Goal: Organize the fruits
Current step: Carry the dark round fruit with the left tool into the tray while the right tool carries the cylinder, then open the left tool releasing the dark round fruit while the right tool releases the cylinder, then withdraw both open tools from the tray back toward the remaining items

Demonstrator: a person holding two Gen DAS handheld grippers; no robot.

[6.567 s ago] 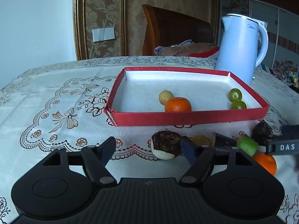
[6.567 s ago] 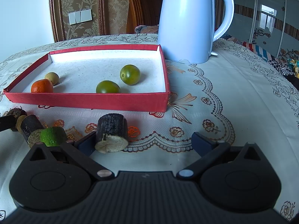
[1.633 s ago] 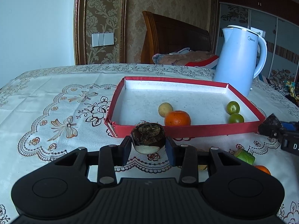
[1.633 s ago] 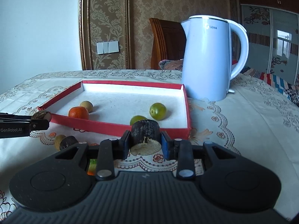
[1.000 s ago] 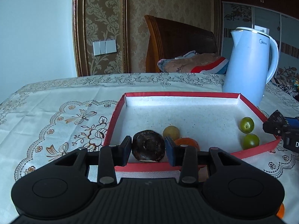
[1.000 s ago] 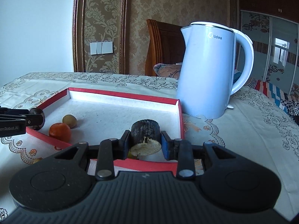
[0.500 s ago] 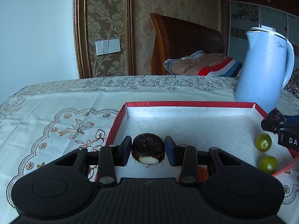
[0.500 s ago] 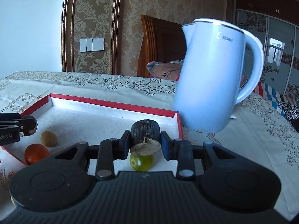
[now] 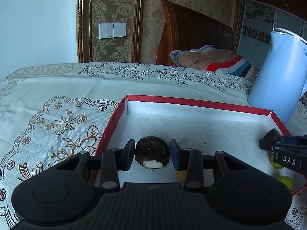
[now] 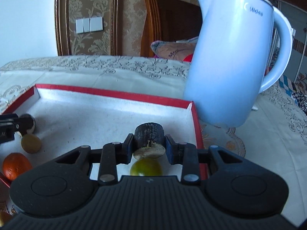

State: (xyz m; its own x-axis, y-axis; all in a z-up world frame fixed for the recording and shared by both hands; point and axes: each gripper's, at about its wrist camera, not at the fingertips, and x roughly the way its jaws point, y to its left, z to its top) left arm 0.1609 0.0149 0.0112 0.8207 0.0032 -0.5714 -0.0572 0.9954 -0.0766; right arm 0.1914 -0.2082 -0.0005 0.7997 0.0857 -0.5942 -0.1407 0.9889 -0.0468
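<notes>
Left gripper [image 9: 152, 154] clenched on a dark, hairy round root [image 9: 152, 152], pale cut spot facing the camera, poised over the near-left part of the red-rimmed tray [image 9: 191, 102]. Right gripper [image 10: 149, 147] clamped on a dark cut cylinder piece [image 10: 149, 137], pale cut face toward the lens, held above the tray's near-right corner, directly over a green fruit [image 10: 146, 167] lying on the white floor. Further left in the right wrist view, a small yellow-brown fruit [image 10: 31, 143] and an orange [image 10: 16, 165] resting inside the tray; left gripper's tip just beside the yellow-brown one. Beyond the tray's far-right corner, a pale blue kettle [image 10: 233, 61] standing on the embroidered tablecloth [image 9: 57, 99]; behind, a wooden headboard [image 9: 191, 32] and a striped pillow [image 9: 211, 60].

Step in hand, apparently: carrying both pieces over the tray for placing. Next move likely calling for lowering each piece to a bare patch of white floor, clear of the fruits already lying there, then opening the jaws; for the right piece, a shift off the green fruit first, to avoid landing on it and rolling.
</notes>
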